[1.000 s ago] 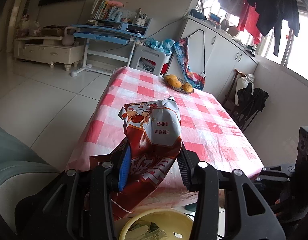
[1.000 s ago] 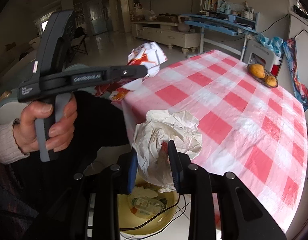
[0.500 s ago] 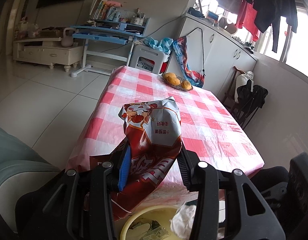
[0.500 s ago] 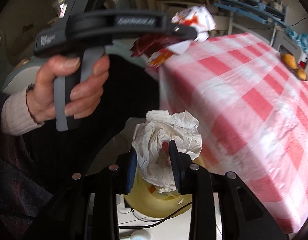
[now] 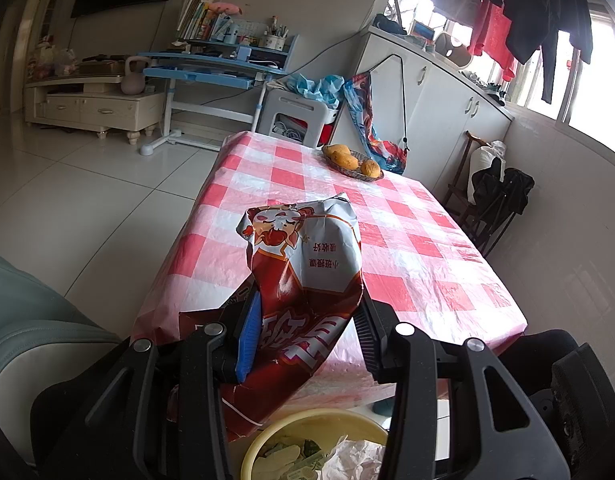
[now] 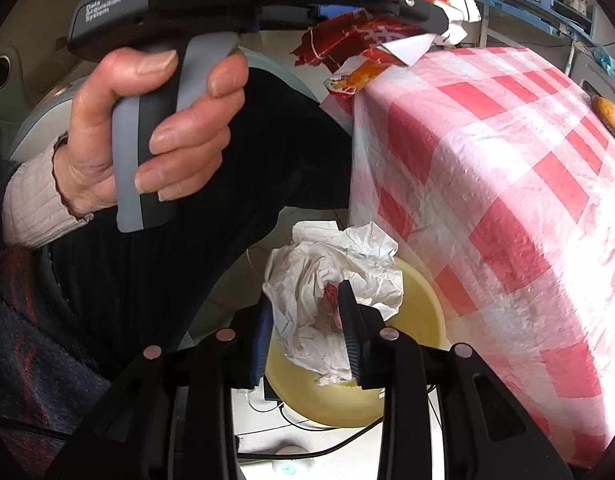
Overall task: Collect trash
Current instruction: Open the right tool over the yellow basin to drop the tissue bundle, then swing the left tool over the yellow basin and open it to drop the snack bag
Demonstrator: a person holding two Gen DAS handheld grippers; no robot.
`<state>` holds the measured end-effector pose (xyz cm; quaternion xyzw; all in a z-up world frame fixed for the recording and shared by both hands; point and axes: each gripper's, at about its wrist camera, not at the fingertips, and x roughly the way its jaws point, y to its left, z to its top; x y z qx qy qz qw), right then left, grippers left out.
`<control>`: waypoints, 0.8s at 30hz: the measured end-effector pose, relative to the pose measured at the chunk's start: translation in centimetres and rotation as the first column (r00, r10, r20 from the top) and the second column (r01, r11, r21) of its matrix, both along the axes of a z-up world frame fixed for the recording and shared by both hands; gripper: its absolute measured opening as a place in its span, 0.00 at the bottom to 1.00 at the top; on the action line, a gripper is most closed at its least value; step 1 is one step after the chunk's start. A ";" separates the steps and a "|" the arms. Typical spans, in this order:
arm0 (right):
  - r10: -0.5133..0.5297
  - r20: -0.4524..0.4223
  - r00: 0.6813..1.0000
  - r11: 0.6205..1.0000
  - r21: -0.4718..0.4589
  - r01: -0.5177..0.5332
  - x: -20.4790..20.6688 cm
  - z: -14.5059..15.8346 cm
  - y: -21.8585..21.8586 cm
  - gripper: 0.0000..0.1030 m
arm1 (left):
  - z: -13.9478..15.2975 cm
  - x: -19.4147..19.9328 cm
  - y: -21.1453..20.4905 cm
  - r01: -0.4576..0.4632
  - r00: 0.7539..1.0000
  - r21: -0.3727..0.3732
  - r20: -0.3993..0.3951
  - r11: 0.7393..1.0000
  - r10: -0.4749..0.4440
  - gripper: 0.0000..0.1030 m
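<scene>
Right gripper, clamped on crumpled paper, has dropped over yellow bin; left gripper clamps snack bag, whose tail may miss the rim.

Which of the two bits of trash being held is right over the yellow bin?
The crumpled white paper in the right tool, directly above the yellow bin. The red snack bag is higher, by the table's edge.

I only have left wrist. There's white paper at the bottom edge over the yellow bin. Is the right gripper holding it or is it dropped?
Observer: Held. The right gripper has the crumpled white paper between its fingers, above the yellow bin.
Operator: Paper clean?
Observer: No, a reddish smear shows by the right finger.
Operator: What's under the bin?
Observer: Black cables on the floor.
</scene>
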<state>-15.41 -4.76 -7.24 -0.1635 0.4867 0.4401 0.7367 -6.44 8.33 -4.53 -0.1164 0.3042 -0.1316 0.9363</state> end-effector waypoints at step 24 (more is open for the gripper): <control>-0.188 0.251 0.950 0.959 -0.161 0.232 3.4 -0.1 -2.3 0.87 | -0.8 -0.3 -0.8 0.013 0.998 0.014 -0.057 1.000 -0.012 0.40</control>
